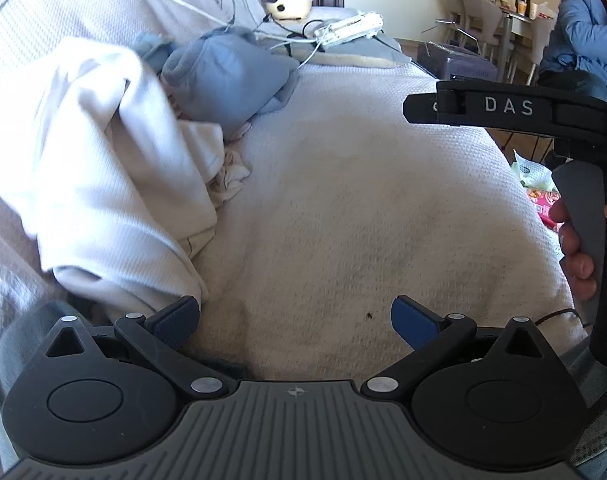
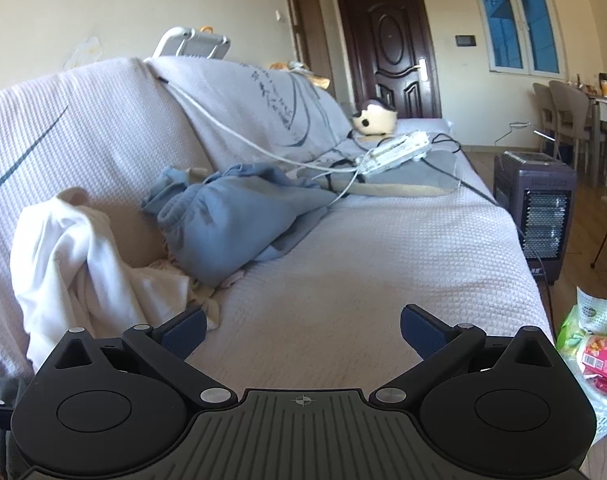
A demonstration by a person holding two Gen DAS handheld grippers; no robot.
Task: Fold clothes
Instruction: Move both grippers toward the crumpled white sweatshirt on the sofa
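Clothes (image 1: 115,168) heaped on sofa (image 1: 343,200); heater (image 2: 537,216) in right view only

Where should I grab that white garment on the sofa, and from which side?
Probably take the white garment by its loose lower edge lying on the seat, coming from the bare sofa cover on its right. The upper part is draped against the backrest, and the blue garment crowds it from behind. Both grippers are open and empty.

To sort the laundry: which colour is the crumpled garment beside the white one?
Greyish blue garment; the right wrist view shows it best.
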